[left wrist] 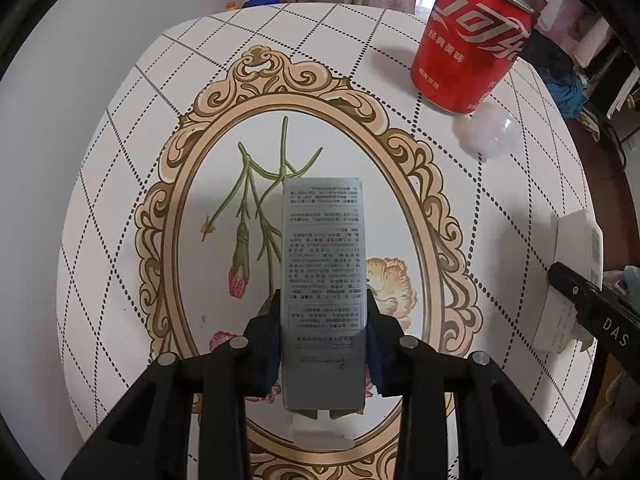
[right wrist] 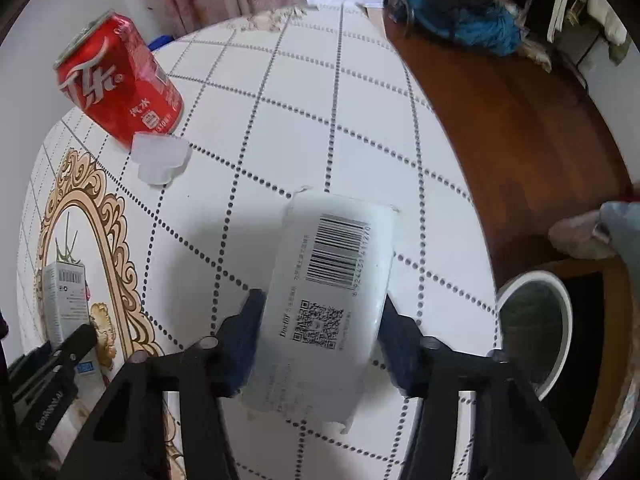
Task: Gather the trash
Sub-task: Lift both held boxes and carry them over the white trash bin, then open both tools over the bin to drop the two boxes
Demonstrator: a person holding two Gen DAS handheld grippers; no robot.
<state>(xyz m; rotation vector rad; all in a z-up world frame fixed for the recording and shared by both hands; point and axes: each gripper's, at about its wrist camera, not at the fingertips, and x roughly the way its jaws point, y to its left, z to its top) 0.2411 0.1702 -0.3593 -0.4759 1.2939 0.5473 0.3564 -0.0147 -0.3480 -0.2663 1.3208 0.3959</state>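
Here the left tongs (left wrist: pixel 324 344) are clamped on a tall grey printed carton (left wrist: pixel 323 264), and the right tongs (right wrist: pixel 320 340) hold a white soft packet with a barcode (right wrist: pixel 332 280). Carry both level to the white round bin (right wrist: pixel 536 320) beside the desk (right wrist: pixel 320 120). Farther off, a red drink can (left wrist: pixel 472 44) and a clear plastic cap (left wrist: pixel 490 132) wait.

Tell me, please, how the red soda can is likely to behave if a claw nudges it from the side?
The red soda can stands upright, so a high nudge may tip it; once down, its round body would likely roll. Its smooth metal wall looks slippery and thin, probably denting under a hard squeeze.
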